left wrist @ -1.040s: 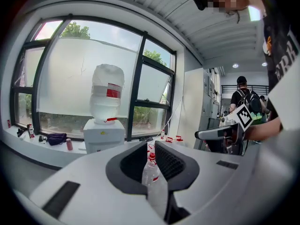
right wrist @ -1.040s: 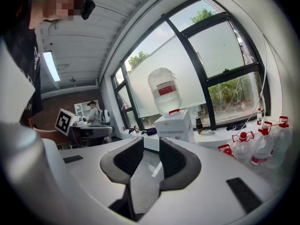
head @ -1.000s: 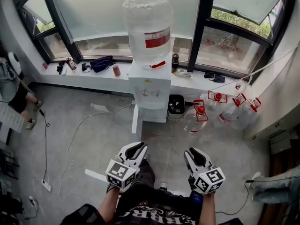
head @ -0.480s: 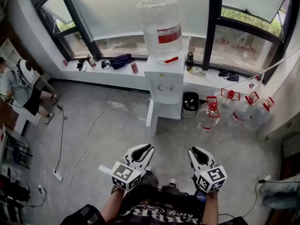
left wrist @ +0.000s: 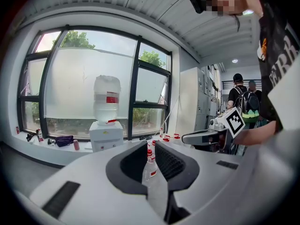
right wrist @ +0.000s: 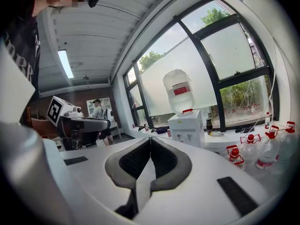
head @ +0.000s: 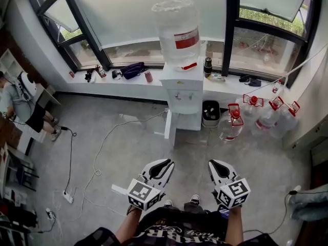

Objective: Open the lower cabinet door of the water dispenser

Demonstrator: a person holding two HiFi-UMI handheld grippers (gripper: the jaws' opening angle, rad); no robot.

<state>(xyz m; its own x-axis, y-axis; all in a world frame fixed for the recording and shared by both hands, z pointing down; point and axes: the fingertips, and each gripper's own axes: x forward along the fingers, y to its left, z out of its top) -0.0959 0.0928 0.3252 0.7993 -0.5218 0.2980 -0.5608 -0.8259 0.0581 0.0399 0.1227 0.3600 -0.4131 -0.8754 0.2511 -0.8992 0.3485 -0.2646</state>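
Well ahead of both tools, across open floor (head: 128, 152), the water dispenser (head: 180, 91) stands against the window ledge. I'm nowhere near reaching distance. Its lower cabinet door (head: 167, 124) looks already swung out: a white upright panel juts edge-on towards me from the cabinet's left side, long axis vertical. So I judge the opening done, or nearly. The left tool (head: 168, 162) sits closer to the door's line than the right tool (head: 212, 162), so it is the natural one if the door needs more swing. In the left gripper view its jaws stand a narrow slit apart, with nothing in it. The right tool's jaws are closing, and their pads meet on nothing.
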